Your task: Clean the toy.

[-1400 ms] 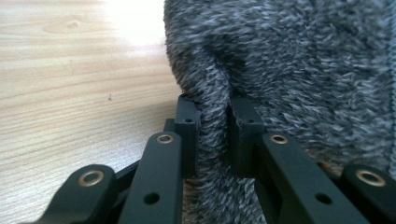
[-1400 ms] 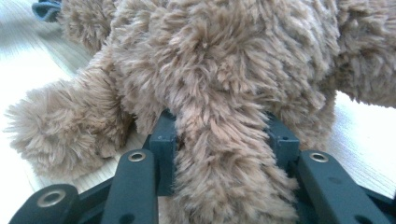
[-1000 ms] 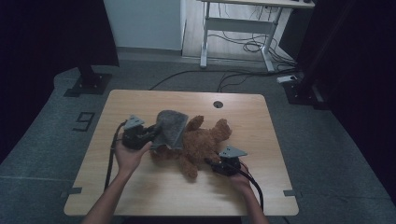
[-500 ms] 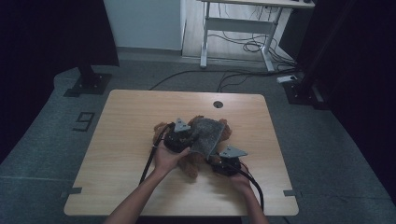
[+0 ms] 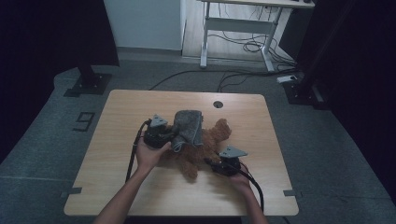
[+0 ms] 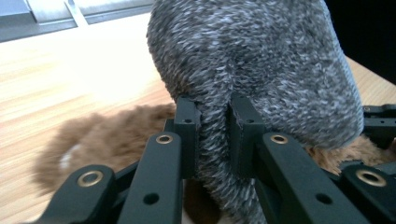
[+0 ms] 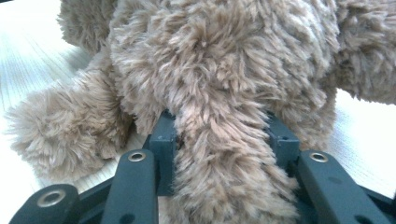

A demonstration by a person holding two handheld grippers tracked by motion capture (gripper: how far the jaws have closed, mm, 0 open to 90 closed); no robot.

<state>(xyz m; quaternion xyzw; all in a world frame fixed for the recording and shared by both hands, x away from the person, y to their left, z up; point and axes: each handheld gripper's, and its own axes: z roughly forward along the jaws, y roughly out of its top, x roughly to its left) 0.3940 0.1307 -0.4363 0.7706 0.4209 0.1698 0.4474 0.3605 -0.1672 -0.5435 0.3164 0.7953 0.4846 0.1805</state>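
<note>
Left tongs [image 6: 212, 135] pinch grey cloth [image 6: 252, 60]; right tongs [image 7: 224, 135] clamp teddy bear [image 7: 219, 70] mid-table [image 5: 140, 102].

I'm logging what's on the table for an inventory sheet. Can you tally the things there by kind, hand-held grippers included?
Brown plush toy: 1
Grey fuzzy fabric piece: 1
Grippers: 2, the left gripper shut on the grey fabric, the right gripper shut on a limb of the plush toy
Total: 4

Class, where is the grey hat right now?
In the high view the grey hat sits mid-table, draped over the brown teddy, its edge pinched by the left hand-held gripper.
</note>
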